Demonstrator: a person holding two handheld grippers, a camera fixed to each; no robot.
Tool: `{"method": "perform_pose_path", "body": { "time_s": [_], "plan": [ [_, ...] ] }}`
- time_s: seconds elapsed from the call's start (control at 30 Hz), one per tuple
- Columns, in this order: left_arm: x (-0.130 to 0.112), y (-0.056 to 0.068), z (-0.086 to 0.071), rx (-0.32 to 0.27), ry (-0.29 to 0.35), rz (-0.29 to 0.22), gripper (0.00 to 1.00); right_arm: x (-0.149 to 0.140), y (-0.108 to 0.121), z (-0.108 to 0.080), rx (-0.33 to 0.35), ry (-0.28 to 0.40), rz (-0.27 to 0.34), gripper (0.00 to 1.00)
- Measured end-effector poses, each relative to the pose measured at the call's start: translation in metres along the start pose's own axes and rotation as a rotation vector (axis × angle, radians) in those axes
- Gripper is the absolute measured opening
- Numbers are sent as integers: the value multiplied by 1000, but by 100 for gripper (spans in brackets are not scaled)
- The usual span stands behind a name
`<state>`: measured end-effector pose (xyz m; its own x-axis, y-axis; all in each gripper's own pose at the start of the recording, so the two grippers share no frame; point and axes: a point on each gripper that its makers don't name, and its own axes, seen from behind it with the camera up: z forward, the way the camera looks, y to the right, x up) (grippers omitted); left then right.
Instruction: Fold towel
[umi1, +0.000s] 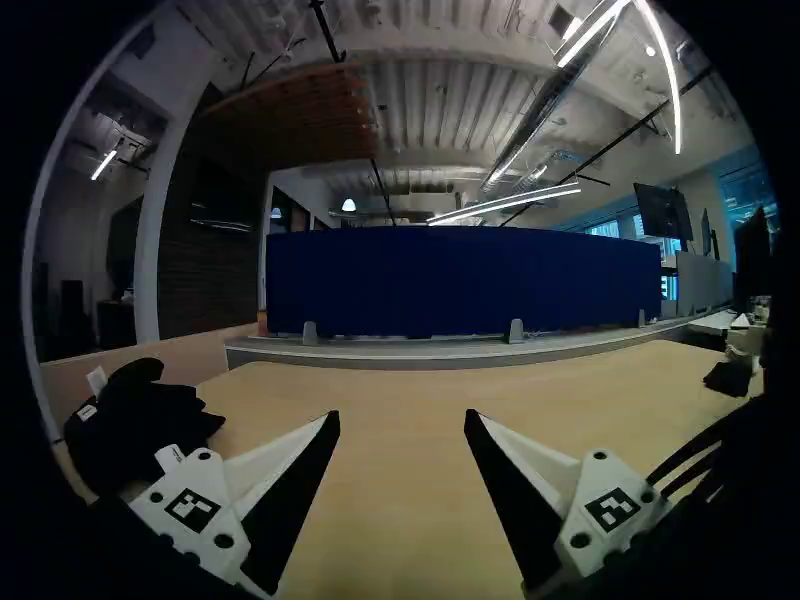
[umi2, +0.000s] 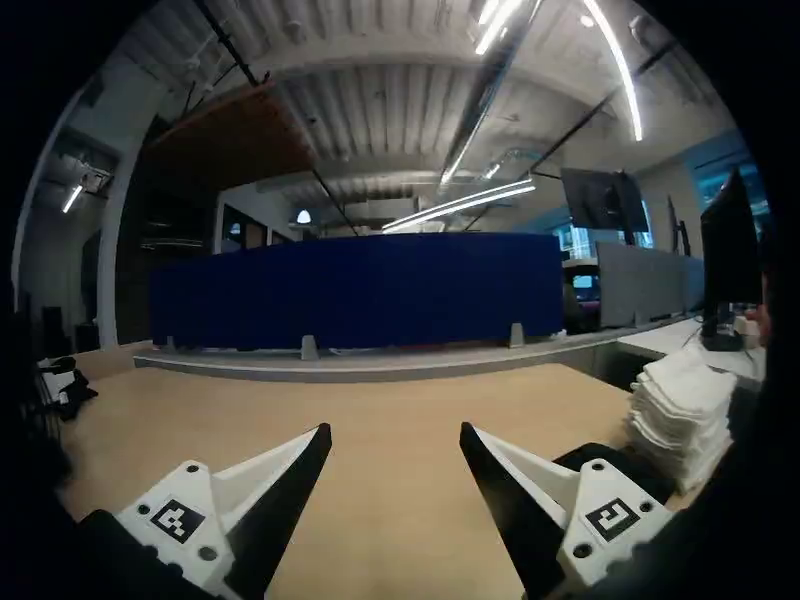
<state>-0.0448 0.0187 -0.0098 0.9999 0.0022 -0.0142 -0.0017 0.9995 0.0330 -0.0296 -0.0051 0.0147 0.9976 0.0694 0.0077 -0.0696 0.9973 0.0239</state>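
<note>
Item 1. Left tongs (umi1: 402, 432): seen in the left gripper view. Two white fingers (umi1: 285, 470) with black inner faces, each carrying a square black-and-white marker. Condition: spread wide, nothing between them, tips held above the bare surface.

Item 2. Right tongs (umi2: 395, 440): seen in the right gripper view. Same build, same markers. Condition: spread wide, gripping nothing, bare wood showing in the gap.

Item 3. Worktop (umi1: 420, 390): pale wood, broad and flat, running back to a grey raised ledge.

Item 4. Stack of folded white towels (umi2: 685, 410): right gripper view, at the right-hand edge of the worktop. Many layers, piled fairly square, leaning a little. It lies to the outer side of the right finger and apart from it, untouched by the tongs.

Item 5. Dark item (umi2: 630, 465): low black shape on the worktop between the right finger and the towel stack. Its kind cannot be told.

Item 6. Black fabric bundle (umi1: 130, 415): left gripper view, at the left edge of the worktop, crumpled, with small white tags. It sits just beside the outer side of the left finger.

Item 7. Blue partition (umi1: 460, 282): a long screen standing on grey feet along the far ledge.

Item 8. Monitor (umi2: 725, 250): dark screen, on an adjoining desk at far right.

Item 9. Light strips (umi1: 665, 70): long, lit, on the exposed ceiling.
</note>
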Motion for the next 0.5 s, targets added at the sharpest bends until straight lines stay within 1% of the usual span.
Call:
{"method": "perform_pose_path", "body": {
  "time_s": [0.07, 0.17, 0.37, 0.5],
  "plan": [
    [0, 0, 0, 0, 0, 0, 92, -3, 0, -1, 4, -3, 6, 100],
    [0, 0, 0, 0, 0, 0, 93, -1, 1, -4, 8, 15, 15, 100],
    [-1, 0, 0, 0, 0, 0, 93, 3, 6, -6, 6, 22, 43, 100],
    [-1, 0, 1, 0, 0, 0, 93, 2, 6, -8, 4, 32, 42, 100]
  ]
}}
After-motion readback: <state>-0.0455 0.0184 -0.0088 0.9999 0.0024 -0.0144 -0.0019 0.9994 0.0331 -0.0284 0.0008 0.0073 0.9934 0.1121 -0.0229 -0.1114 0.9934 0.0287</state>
